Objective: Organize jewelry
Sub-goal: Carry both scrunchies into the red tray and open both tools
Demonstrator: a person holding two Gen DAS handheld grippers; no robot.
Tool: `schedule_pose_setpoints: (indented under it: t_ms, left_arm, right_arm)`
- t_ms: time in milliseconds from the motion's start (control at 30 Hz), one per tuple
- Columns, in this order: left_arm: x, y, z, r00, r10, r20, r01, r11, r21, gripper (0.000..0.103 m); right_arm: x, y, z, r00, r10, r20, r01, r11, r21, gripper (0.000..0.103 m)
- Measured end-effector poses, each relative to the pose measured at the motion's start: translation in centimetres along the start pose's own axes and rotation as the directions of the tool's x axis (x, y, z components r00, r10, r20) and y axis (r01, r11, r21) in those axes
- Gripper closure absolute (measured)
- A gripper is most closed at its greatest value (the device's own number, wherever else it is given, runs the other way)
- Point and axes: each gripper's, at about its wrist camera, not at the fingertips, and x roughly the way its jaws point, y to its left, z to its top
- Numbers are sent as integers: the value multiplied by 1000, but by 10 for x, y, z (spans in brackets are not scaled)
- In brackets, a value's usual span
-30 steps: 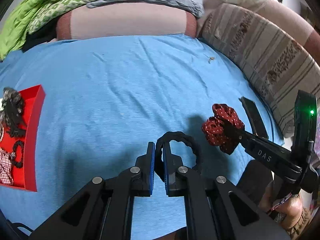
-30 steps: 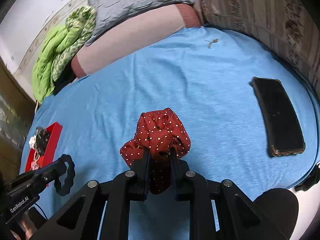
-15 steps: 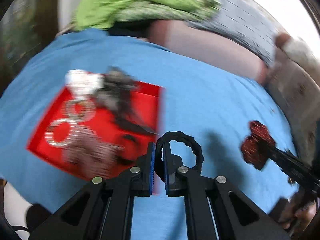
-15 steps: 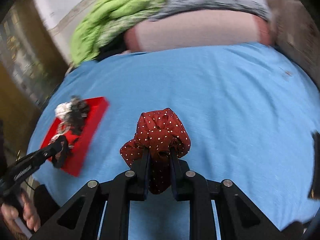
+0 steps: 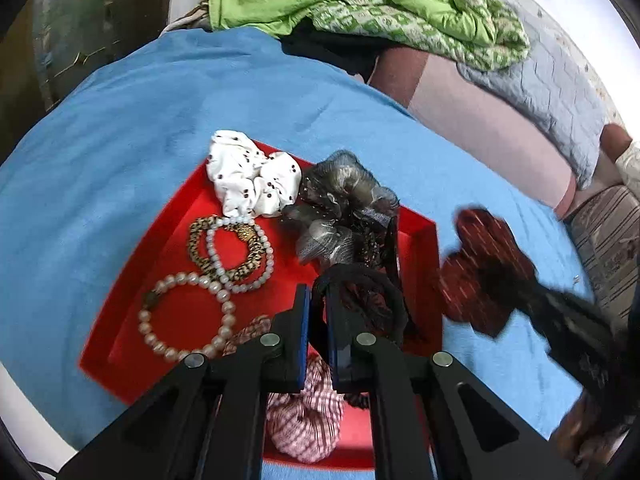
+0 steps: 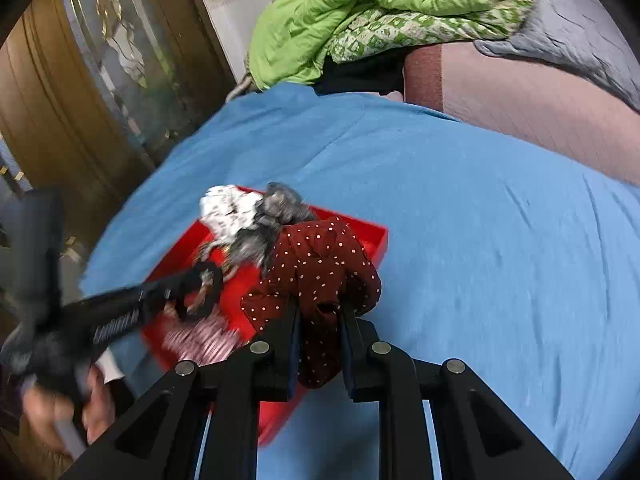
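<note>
My left gripper (image 5: 317, 300) is shut on a black wavy hair ring (image 5: 390, 300) and holds it over the red tray (image 5: 176, 312). The tray holds a white dotted scrunchie (image 5: 252, 176), a grey sheer scrunchie (image 5: 344, 208), pearl bracelets (image 5: 224, 264) and a pink checked scrunchie (image 5: 308, 424). My right gripper (image 6: 318, 312) is shut on a dark red dotted scrunchie (image 6: 320, 264), just right of the tray (image 6: 372, 236); it shows blurred in the left wrist view (image 5: 480, 272). The left gripper (image 6: 188, 292) shows blurred in the right wrist view.
The tray lies on a blue bedsheet (image 6: 480, 240). A green quilt (image 5: 360, 4), a grey pillow (image 5: 560, 92) and a pink bolster (image 5: 480, 128) lie at the bed's far side. A wooden door (image 6: 80, 100) stands to the left of the bed.
Both grippers have swung left across the bed to the red tray, each with its hair tie still held. The phone has left the right wrist view.
</note>
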Motion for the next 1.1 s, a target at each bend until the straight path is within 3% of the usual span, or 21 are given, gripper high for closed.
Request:
schedule_pose_setpoints:
  t_ms: [200, 567, 633, 733, 800, 900, 1100]
  left_arm:
    - [24, -3, -1, 996, 91, -12, -90, 994, 54, 96]
    - [20, -2, -10, 996, 82, -19, -81, 995, 60, 94]
    - [15, -2, -11, 997, 79, -8, -78, 995, 55, 88]
    - [0, -3, -13, 997, 72, 21, -73, 996, 43, 72]
    - [-8, -2, -14, 997, 72, 39, -74, 997, 38, 68]
    - [-20, 1, -16, 995, 74, 63, -76, 997, 29, 66]
    - [-42, 8, -27, 982, 124, 139, -128, 992, 19, 53]
  right_arm:
    - [59, -2, 22, 995, -65, -81, 62, 998, -28, 84]
    - [95, 4, 9, 983, -25, -181, 17, 999, -44, 84]
    - [90, 4, 10, 985, -18, -172, 11, 999, -42, 83]
    - [73, 5, 12, 991, -21, -134, 14, 999, -48, 60]
    - [61, 8, 13, 995, -27, -97, 22, 998, -59, 45]
    - [41, 10, 13, 997, -46, -57, 41, 996, -82, 44]
    - [9, 7, 6, 998, -56, 3, 56, 997, -50, 42]
